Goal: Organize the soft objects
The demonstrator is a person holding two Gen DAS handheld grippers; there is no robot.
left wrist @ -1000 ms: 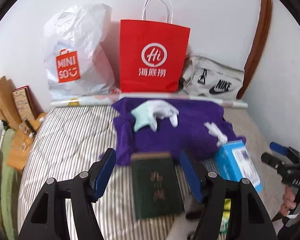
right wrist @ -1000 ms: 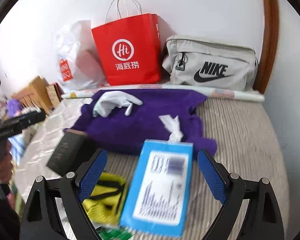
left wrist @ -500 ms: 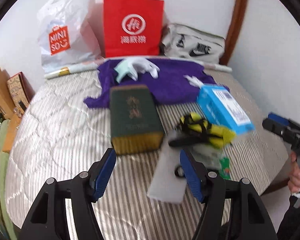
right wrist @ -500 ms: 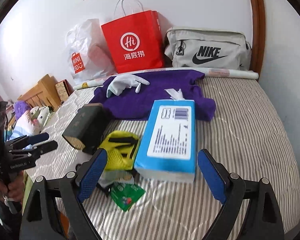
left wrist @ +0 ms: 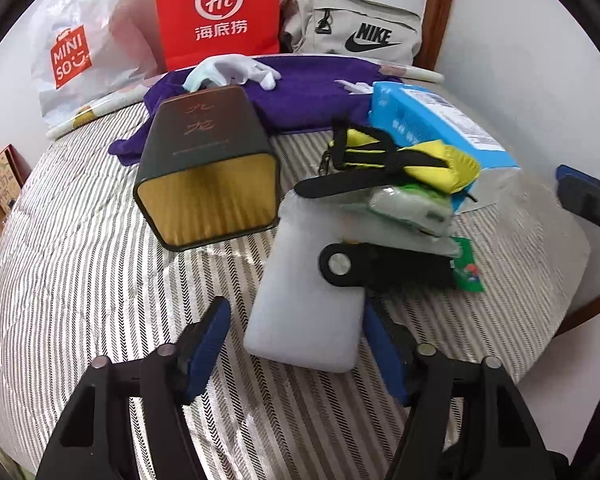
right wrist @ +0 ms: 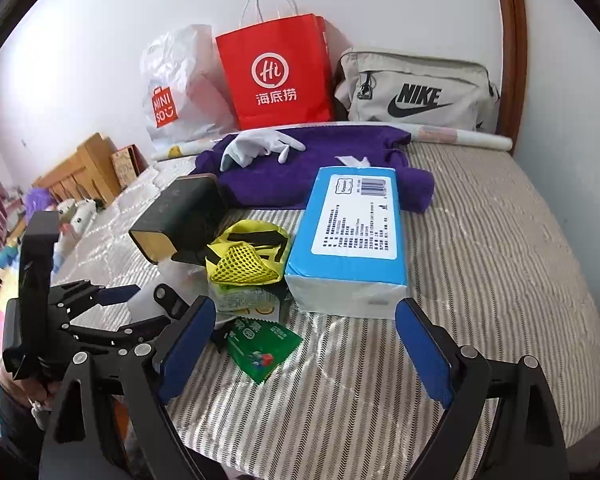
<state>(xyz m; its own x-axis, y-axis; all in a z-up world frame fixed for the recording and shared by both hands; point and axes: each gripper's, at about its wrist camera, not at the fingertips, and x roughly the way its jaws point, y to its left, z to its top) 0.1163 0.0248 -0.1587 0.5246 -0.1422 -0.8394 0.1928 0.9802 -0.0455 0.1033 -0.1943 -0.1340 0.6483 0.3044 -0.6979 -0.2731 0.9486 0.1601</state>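
A heap lies on the striped bed: a purple cloth with white gloves on it, a blue tissue pack, a yellow mesh pouch, a dark green box, a pale flat pad and a green sachet. My left gripper is open and empty, with the pad's near end between its fingers. My right gripper is open and empty, just short of the tissue pack.
Against the far wall stand a white Miniso plastic bag, a red paper bag and a grey Nike bag. A rolled poster lies before them. The bed's edge is near on the right.
Both grippers have pulled back from the far wall toward the bed's near edge, bringing the whole heap into view. The left gripper has come down around the pale pad.
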